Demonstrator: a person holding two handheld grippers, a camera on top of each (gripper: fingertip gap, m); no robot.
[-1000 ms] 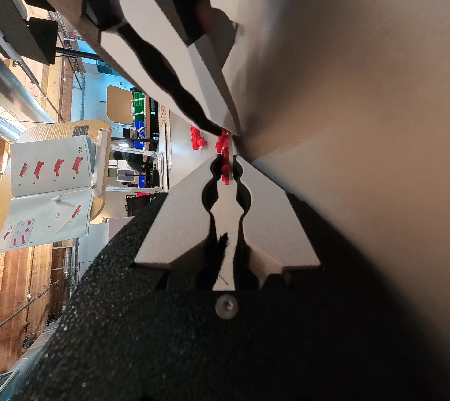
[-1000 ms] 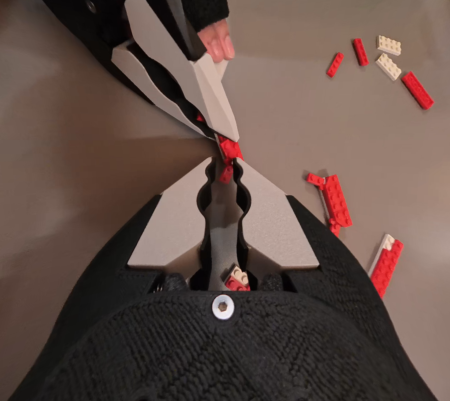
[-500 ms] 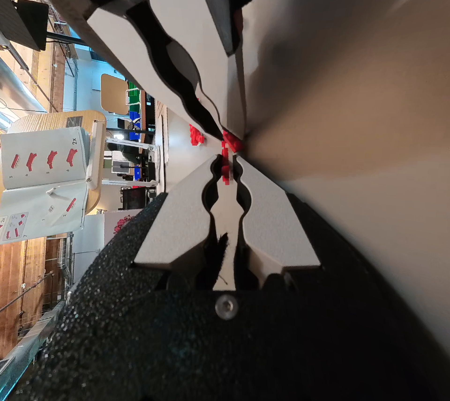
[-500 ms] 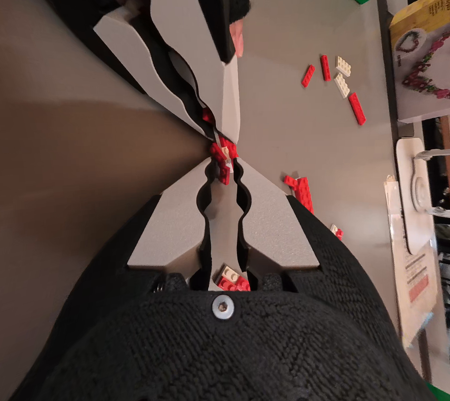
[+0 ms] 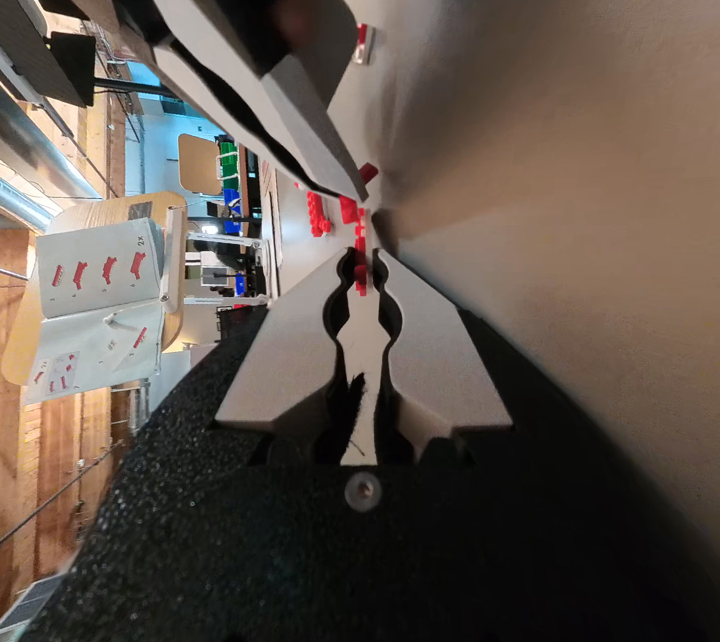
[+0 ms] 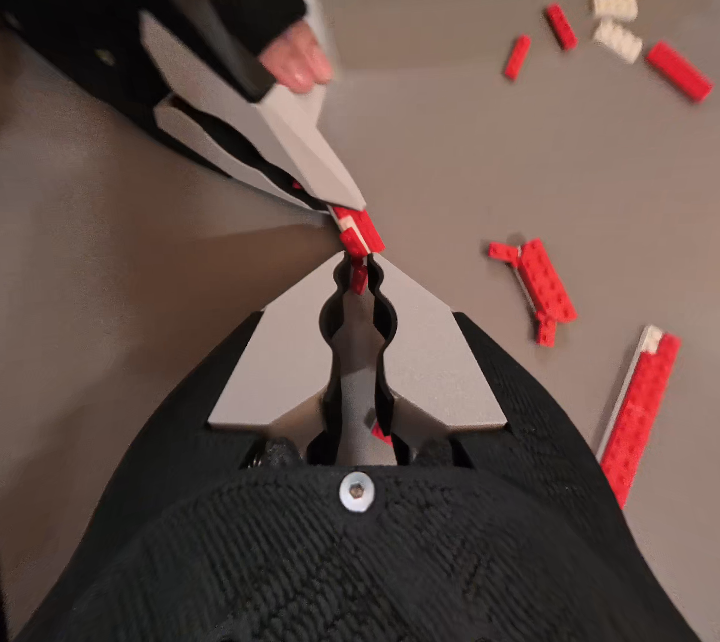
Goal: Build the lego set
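My left gripper (image 5: 362, 255) is shut on a red and white lego assembly (image 5: 360, 272). In the right wrist view it (image 6: 345, 205) comes in from the upper left, and the assembly (image 6: 360, 229) sticks out of its tips. My right gripper (image 6: 358, 260) is shut on a small red piece (image 6: 359, 277) and holds it against the end of the assembly. The two grippers meet tip to tip just above the grey table (image 6: 448, 155). In the left wrist view the right gripper (image 5: 352, 194) comes in from the upper left. The joint between the pieces is partly hidden.
Loose red plates (image 6: 516, 56) and white bricks (image 6: 617, 40) lie at the far right. A red assembly (image 6: 541, 284) and a long red and white one (image 6: 639, 416) lie nearer on the right. An open instruction booklet (image 5: 101, 272) stands on a holder. A person's hand (image 6: 296, 66) holds the left gripper.
Both grippers stay shut and tip to tip. The pair twisted half a second ago and has turned back. The red piece now sits tighter against the assembly.
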